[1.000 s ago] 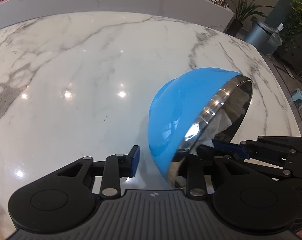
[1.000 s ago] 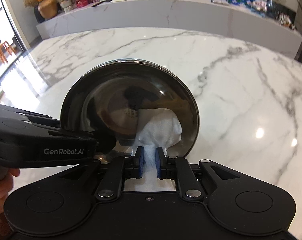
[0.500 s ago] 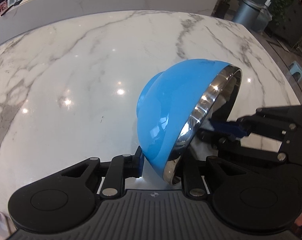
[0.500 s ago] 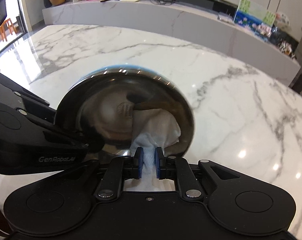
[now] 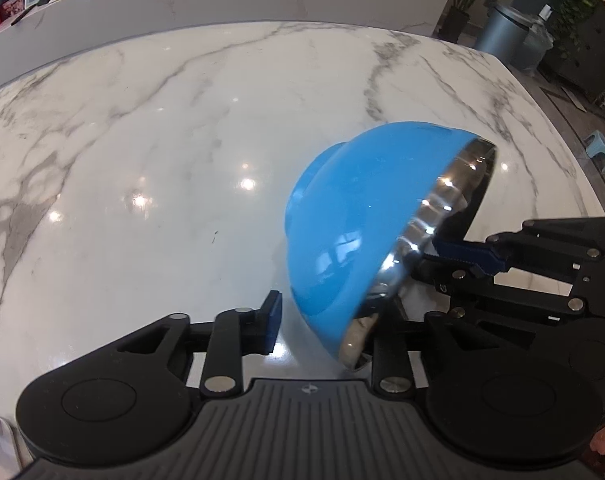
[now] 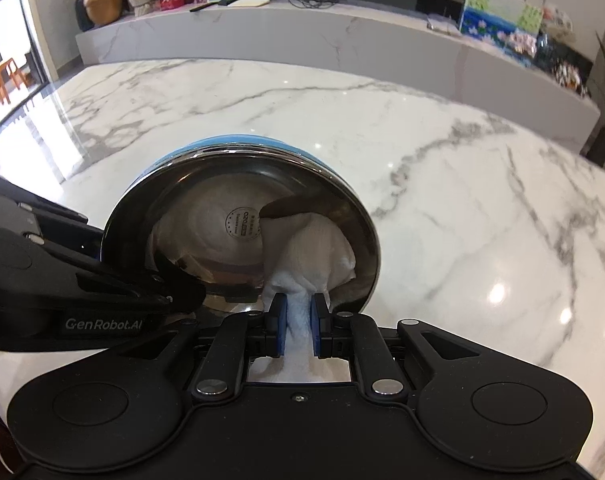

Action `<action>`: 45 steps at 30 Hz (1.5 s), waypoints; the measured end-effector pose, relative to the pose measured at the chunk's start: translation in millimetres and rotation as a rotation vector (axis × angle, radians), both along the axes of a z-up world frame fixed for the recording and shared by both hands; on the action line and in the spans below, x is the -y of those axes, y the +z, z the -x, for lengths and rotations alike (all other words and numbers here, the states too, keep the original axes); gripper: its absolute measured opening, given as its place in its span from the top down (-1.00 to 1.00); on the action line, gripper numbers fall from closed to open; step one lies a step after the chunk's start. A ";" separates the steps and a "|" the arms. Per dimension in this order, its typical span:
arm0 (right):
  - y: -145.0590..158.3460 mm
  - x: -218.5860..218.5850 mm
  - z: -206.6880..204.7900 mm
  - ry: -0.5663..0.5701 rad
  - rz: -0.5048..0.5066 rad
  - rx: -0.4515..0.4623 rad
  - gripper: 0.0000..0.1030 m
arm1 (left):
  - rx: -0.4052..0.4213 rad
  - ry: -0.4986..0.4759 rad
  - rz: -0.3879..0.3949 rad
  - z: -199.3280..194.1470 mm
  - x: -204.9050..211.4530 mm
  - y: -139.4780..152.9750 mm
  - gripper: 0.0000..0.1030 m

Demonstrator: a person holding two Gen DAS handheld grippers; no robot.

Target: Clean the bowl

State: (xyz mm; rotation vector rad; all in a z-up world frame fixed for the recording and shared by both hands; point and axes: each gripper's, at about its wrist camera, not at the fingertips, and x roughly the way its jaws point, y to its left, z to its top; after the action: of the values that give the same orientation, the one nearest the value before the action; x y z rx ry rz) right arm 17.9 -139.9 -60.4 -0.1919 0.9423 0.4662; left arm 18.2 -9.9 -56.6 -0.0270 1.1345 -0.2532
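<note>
Right wrist view: my right tool [image 6: 298,316] pinches a white cloth [image 6: 314,248] inside the tilted bowl [image 6: 238,216] near the worktop's [image 6: 442,160] front edge; my left tool's [image 5: 322,320] jaws are opening around its rim.

- The right gripper [image 6: 298,322] is closed on a white paper towel [image 6: 314,248], which is pinched between its two blue pads.
- The towel reaches into a steel bowl [image 6: 206,236] with a blue outside; the bowl is tilted toward the camera.
- The left gripper [image 6: 182,286] comes in from the left at the near-left rim, its jaws opening.
- Under all lies a white marble table [image 6: 462,168].
</note>
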 end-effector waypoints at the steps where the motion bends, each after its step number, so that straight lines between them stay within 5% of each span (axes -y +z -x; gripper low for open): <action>1: -1.0 1.8 -1.6 -0.009 -0.018 -0.018 0.80 | 0.000 0.003 0.001 -0.1 0.3 -0.5 0.38; 9: -6.5 14.7 -9.0 -0.050 -0.165 -0.153 0.79 | -0.009 0.033 0.009 -2.3 -1.7 -5.7 0.37; 14: -5.5 12.4 -7.2 -0.045 -0.152 -0.148 0.80 | -0.015 0.012 0.025 -1.9 -0.5 -4.9 0.61; 20: -4.1 8.8 -3.5 -0.028 -0.119 -0.120 0.81 | -0.021 -0.009 0.029 -1.5 0.3 -3.4 0.64; 25: -1.2 2.0 2.2 -0.001 -0.041 -0.049 0.82 | -0.022 -0.024 0.027 -0.8 0.6 -2.2 0.64; 33: 1.9 -20.9 27.5 0.103 0.219 0.205 0.82 | -0.007 -0.039 -0.003 0.4 3.0 1.3 0.65; 45: -2.9 -3.7 9.7 0.032 0.079 0.062 0.81 | 0.012 0.008 0.043 -0.6 -0.4 -1.8 0.55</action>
State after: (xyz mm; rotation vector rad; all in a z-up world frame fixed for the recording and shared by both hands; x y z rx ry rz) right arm 8.2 -136.2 -63.4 -0.2916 0.8985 0.4506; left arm 18.9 -9.5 -58.4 -0.0681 1.1172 -0.2704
